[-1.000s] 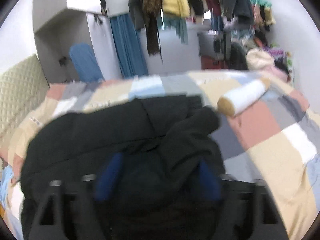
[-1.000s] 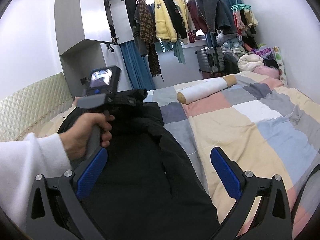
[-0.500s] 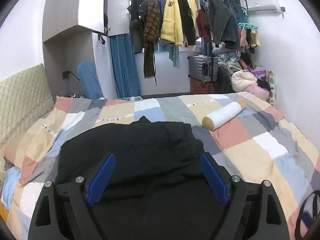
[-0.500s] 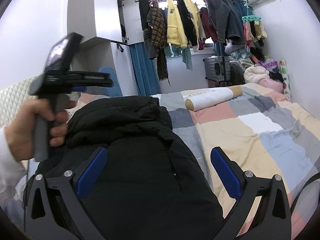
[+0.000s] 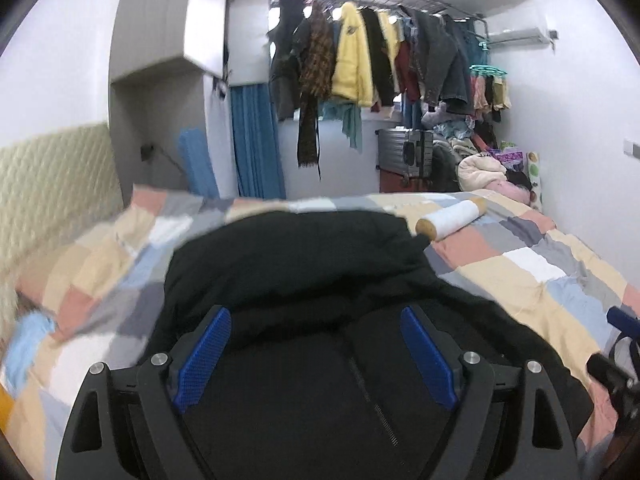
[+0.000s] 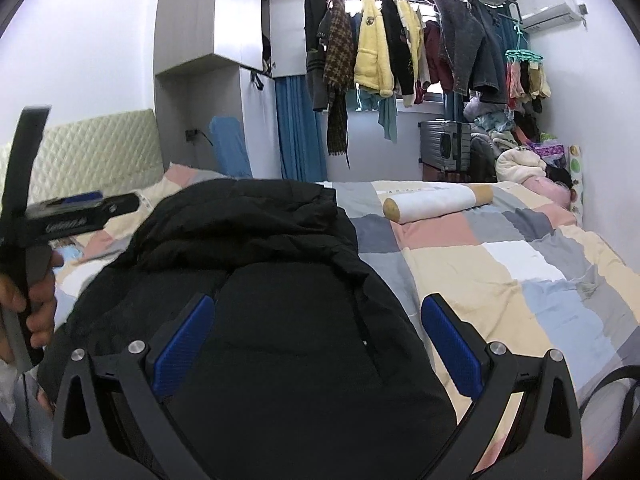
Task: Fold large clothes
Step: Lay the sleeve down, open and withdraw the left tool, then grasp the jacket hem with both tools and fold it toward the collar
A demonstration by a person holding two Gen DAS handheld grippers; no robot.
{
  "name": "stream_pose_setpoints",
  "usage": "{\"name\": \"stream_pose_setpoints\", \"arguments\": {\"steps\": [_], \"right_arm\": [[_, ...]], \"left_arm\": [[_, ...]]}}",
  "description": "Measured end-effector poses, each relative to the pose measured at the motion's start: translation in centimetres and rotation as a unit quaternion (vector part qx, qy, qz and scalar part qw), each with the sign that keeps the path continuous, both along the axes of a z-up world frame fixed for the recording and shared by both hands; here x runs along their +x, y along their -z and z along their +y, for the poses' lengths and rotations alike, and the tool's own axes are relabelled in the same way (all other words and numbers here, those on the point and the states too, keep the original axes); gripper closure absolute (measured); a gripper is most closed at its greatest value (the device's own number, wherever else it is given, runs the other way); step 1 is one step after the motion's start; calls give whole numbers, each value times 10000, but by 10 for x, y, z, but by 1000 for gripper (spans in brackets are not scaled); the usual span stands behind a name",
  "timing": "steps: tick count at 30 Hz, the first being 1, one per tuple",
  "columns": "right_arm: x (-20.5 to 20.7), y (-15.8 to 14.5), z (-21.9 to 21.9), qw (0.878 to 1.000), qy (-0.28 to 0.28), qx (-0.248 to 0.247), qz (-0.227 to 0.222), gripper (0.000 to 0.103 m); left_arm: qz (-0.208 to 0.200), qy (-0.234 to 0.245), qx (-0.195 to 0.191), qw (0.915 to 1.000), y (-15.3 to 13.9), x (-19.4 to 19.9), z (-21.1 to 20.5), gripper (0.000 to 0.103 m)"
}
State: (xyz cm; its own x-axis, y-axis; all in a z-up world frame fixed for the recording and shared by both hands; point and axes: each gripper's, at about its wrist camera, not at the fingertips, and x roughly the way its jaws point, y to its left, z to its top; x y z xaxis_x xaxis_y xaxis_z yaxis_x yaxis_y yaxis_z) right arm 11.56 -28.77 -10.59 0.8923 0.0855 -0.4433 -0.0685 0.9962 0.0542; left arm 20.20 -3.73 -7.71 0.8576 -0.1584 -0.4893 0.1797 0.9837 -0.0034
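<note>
Black jacket under both gaping tools; left hand only in right view.

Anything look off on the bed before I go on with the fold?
Nothing damaged or spilled. The black jacket lies bunched on the patchwork quilt, its top part humped and creased rather than flat. Both the left gripper and right gripper are open, holding nothing.
</note>
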Motion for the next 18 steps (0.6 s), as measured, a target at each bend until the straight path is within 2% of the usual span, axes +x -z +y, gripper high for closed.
{"name": "stream_pose_setpoints", "arguments": {"steps": [4, 8, 12, 15, 18], "right_arm": [[9, -1, 4, 9997, -3, 237, 118, 0], [40, -11, 15, 9991, -125, 348, 228, 0], [95, -26, 33, 9990, -290, 290, 180, 0], [151, -32, 48, 9984, -434, 303, 179, 0], [221, -30, 60, 9972, -478, 423, 391, 0]], "left_arm": [[312, -84, -246, 9992, 16, 24, 21, 16], [392, -87, -306, 9987, 15, 56, 26, 16], [447, -186, -407, 9980, 6, 105, 33, 16], [519, -312, -485, 9970, 2, 150, 45, 16], [564, -509, -438, 9961, 4, 194, 57, 16]]}}
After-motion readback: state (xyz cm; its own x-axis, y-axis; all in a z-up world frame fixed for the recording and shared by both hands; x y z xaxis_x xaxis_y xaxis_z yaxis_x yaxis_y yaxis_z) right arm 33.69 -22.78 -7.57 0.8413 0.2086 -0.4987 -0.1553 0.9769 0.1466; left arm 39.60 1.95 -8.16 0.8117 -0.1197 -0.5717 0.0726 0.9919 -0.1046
